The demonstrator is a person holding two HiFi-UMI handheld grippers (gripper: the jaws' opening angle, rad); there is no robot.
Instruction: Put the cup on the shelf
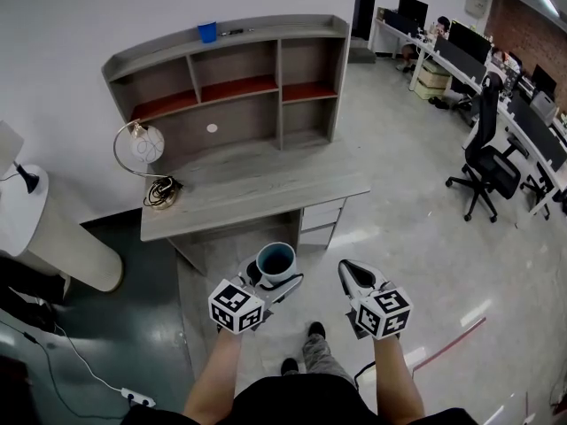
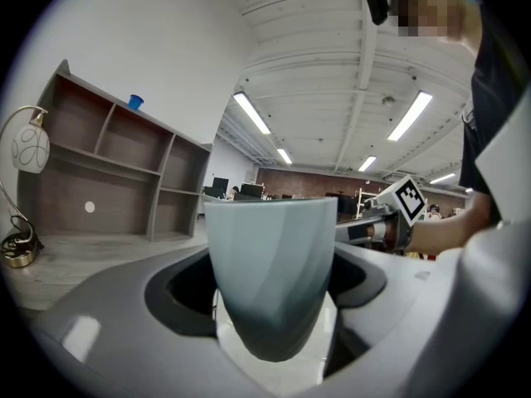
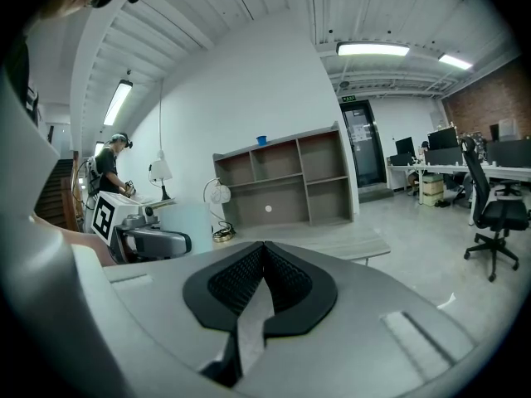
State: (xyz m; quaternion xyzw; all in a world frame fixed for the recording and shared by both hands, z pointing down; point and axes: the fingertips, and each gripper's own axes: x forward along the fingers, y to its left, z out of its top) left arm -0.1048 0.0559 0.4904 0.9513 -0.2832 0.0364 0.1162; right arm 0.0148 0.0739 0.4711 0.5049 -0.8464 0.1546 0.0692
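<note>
The left gripper [image 1: 270,282] has its grey jaws spread wide around the cup [image 2: 270,272], and the black pads press on its sides, so the cup is held upright. The cup is smooth, pale grey-blue outside and dark blue inside, and it tapers to a rounded base. It hangs over the floor, just short of the desk's front edge and touching nothing else. The right gripper [image 3: 264,259] is alongside with nothing in it; its ribbed black pads meet in a closed seam. Each gripper carries a cube [image 1: 236,306] printed with black-and-white square markers, the only print that can be made out. The desk [image 1: 266,193] ahead is pale grey wood grain with a flat top and drawers under its right end. The shelf [image 1: 280,104] stands along the desk's back edge. It is made of the same grey board, split into open compartments, with red-brown boards across the upper ones and a small white disc [image 1: 212,127] on its back panel. A small blue pot [image 1: 207,31] sits on the shelf's top board. Near the desk's left edge stands a lamp [image 1: 144,144] with an arched metal stem and a round white globe.
</note>
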